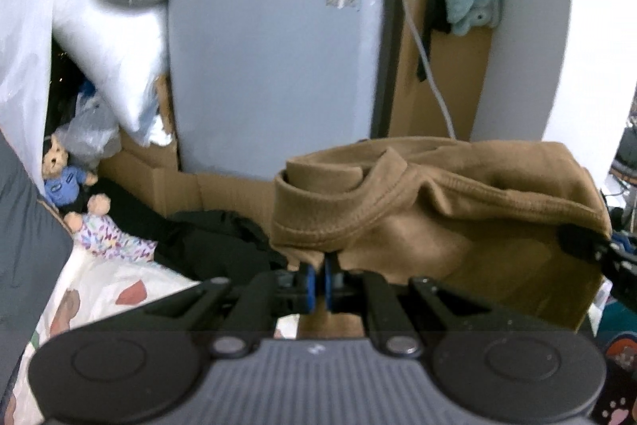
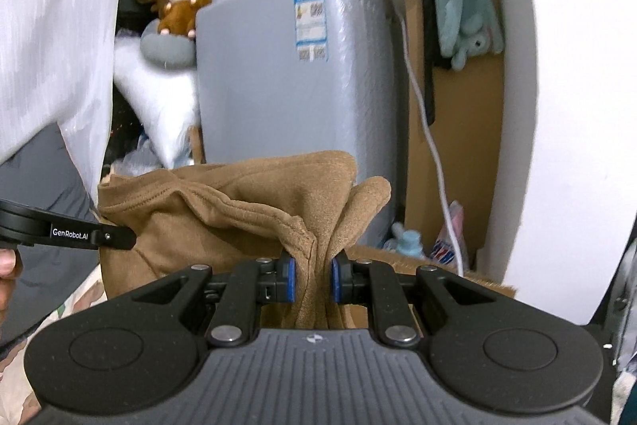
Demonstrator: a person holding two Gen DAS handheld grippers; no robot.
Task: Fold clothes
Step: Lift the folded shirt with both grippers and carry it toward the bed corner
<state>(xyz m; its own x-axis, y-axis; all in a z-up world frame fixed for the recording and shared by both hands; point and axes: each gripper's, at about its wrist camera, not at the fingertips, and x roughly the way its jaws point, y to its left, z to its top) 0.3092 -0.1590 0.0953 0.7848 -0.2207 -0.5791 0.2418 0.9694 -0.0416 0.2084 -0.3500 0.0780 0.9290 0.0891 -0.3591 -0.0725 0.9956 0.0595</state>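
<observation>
A brown garment (image 1: 438, 202) hangs in the air between my two grippers, bunched with its hems and folds showing. My left gripper (image 1: 317, 279) is shut on one edge of it. My right gripper (image 2: 313, 275) is shut on a gathered bunch of the same garment (image 2: 223, 218). In the left wrist view the right gripper's tip (image 1: 597, 245) shows at the garment's far right end. In the right wrist view the left gripper's arm (image 2: 71, 234) reaches in from the left edge to the cloth.
A grey plastic-wrapped appliance (image 1: 274, 58) stands straight ahead with a white cable (image 2: 430, 146) beside it. Cardboard boxes (image 1: 179, 182), a white pillow (image 1: 107, 54), plush toys (image 1: 63, 174) and a black garment (image 1: 215, 237) lie at the left. A patterned bedsheet (image 1: 111, 297) lies below.
</observation>
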